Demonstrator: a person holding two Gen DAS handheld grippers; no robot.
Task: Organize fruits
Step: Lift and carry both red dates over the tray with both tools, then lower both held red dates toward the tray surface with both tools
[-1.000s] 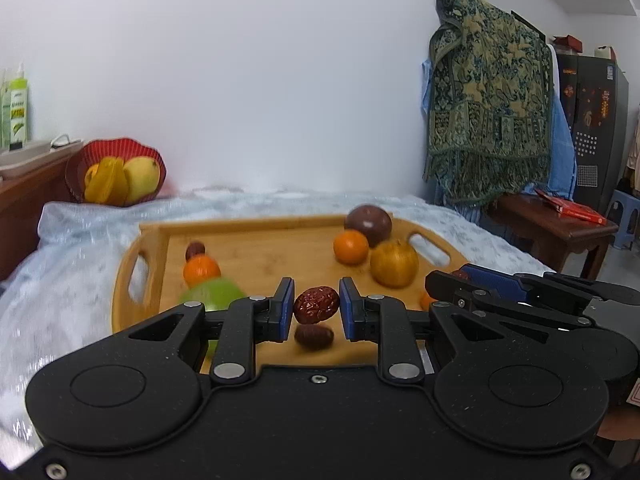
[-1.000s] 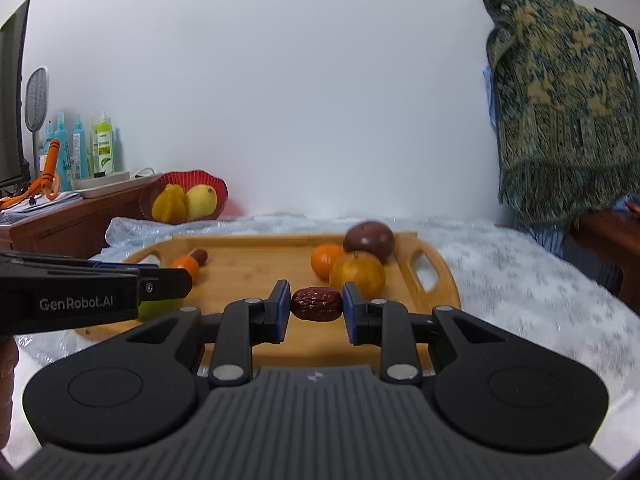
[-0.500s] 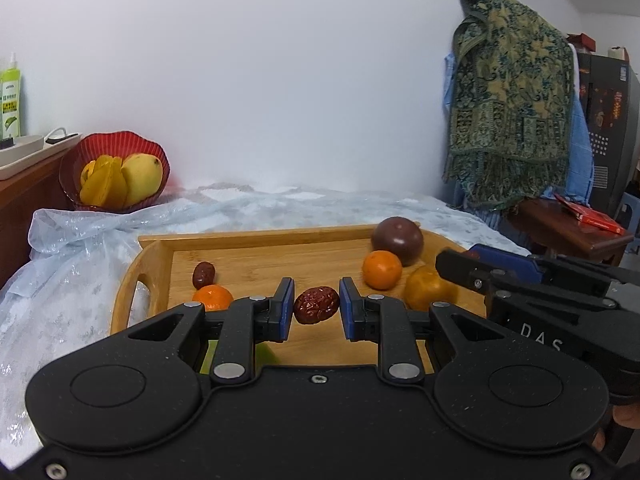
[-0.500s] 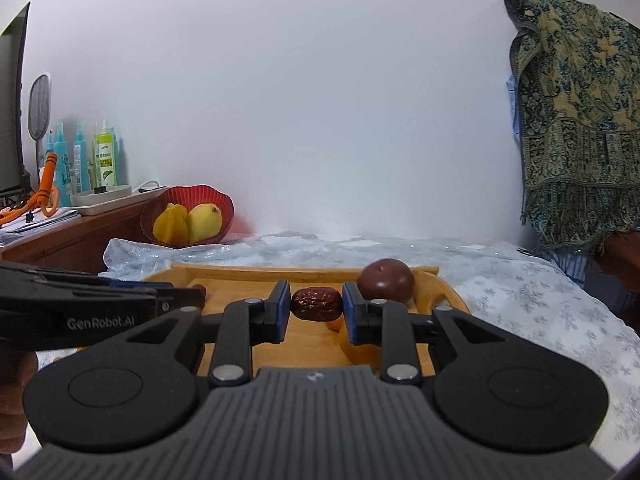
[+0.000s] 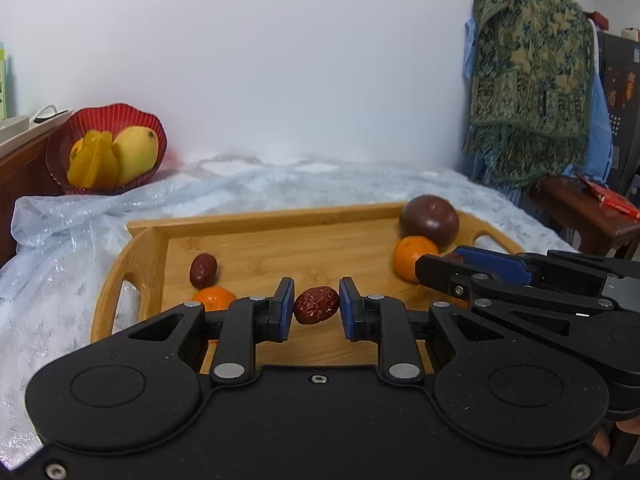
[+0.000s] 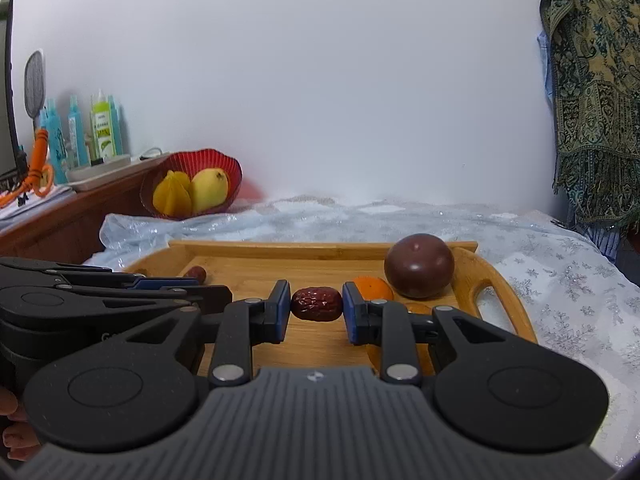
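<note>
You pinch one red date [image 5: 316,305] in your left gripper [image 5: 313,310] and another date [image 6: 316,303] in your right gripper [image 6: 314,312], both above the wooden tray [image 5: 280,248].

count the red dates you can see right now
3: one red date clamped in the left gripper, one clamped in the right gripper, one lying on the wooden tray. Others may be hidden behind the grippers.
</note>
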